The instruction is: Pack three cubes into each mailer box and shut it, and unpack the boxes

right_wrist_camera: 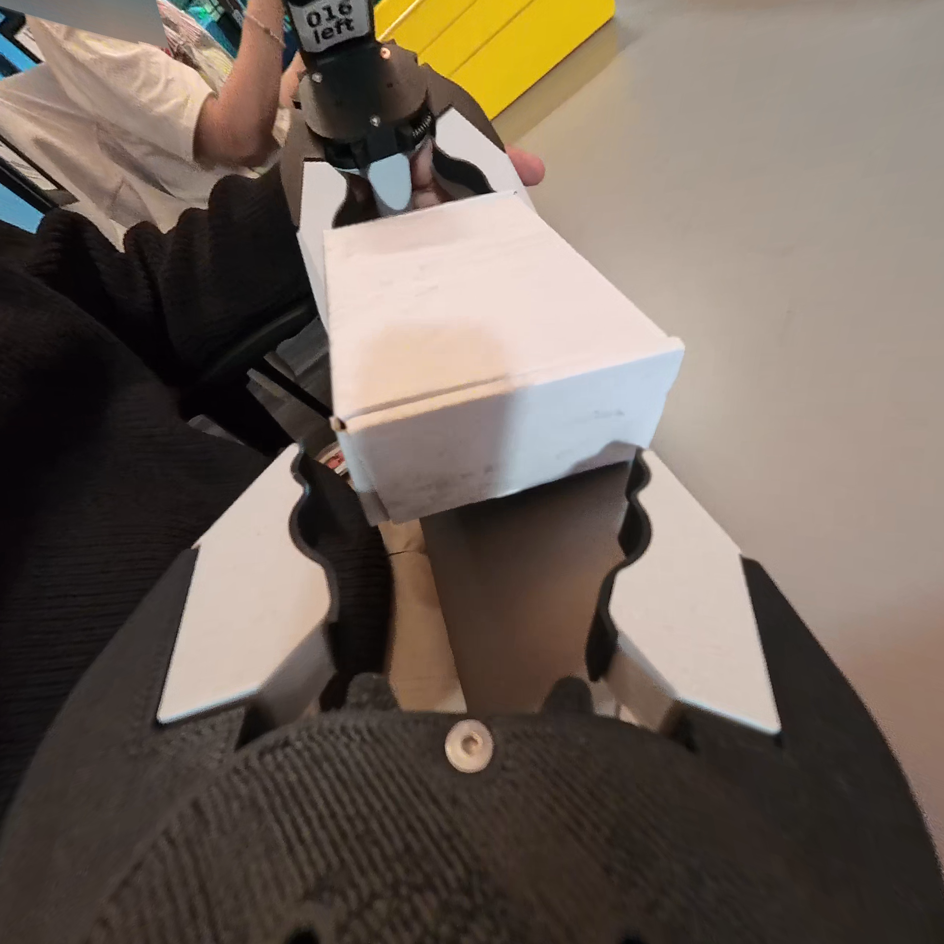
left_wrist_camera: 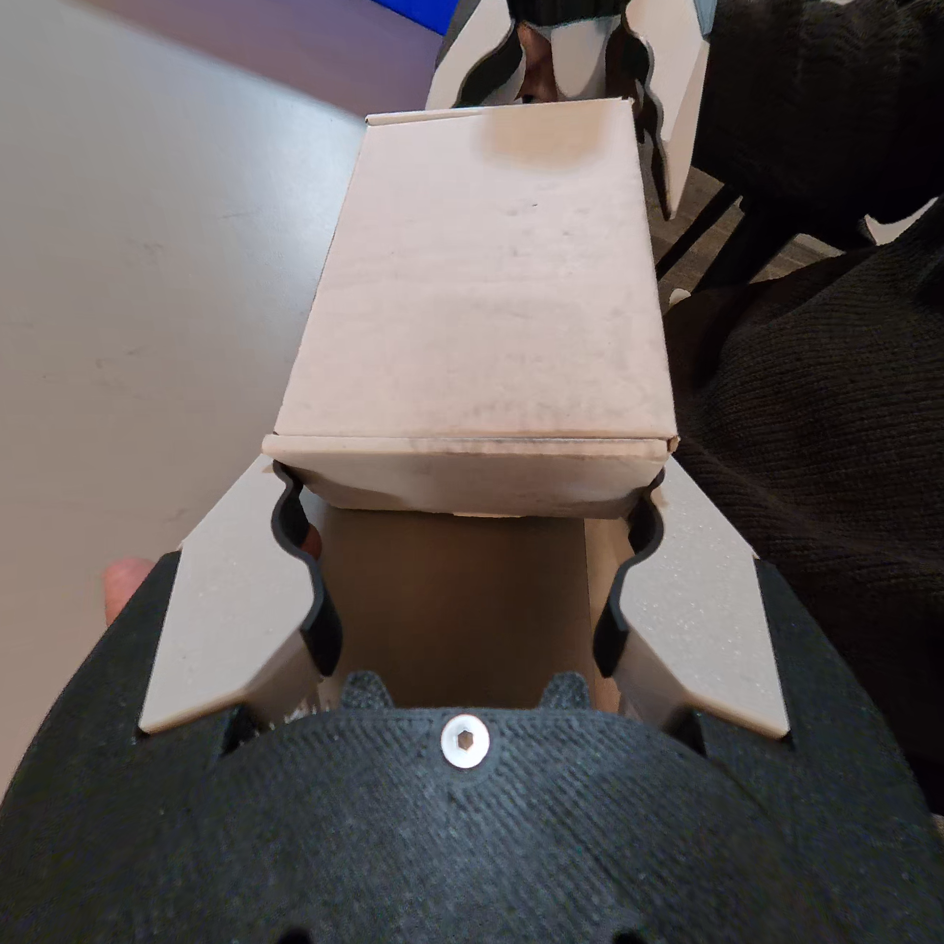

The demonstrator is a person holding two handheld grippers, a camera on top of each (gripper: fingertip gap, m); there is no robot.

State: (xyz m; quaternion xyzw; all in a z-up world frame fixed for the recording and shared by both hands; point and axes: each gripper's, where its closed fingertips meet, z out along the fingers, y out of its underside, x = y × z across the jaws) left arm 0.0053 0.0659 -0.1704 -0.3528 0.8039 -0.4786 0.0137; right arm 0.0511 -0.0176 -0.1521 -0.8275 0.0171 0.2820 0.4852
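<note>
The table (left_wrist_camera: pixel 127 255) runs pale and bare under the work, with a yellow bin (right_wrist_camera: pixel 490 46) at its far side and a person's dark sleeve (left_wrist_camera: pixel 817 408) close along one edge. Above it, lifted clear of the surface, is the white mailer box (left_wrist_camera: pixel 475 286), lid down and looking shut, carried end to end between the two tools. The left gripper (left_wrist_camera: pixel 470 480) has its jaws spread wide and pressed on the two bottom corners of the near end; the right gripper (right_wrist_camera: pixel 470 475) does the same at the opposite end, though in its own view the box sits skewed, one corner against the right-hand finger and the other corner only just meeting the left-hand one. That is the weak spot, in my judgement: each hold is a corner pinch on thin cardboard, so if either tool twists or eases off, the box could pivot and drop onto the table or off its edge. Squeezing harder could crush the corners or spring the lid. Whether cubes are inside cannot be seen.
</note>
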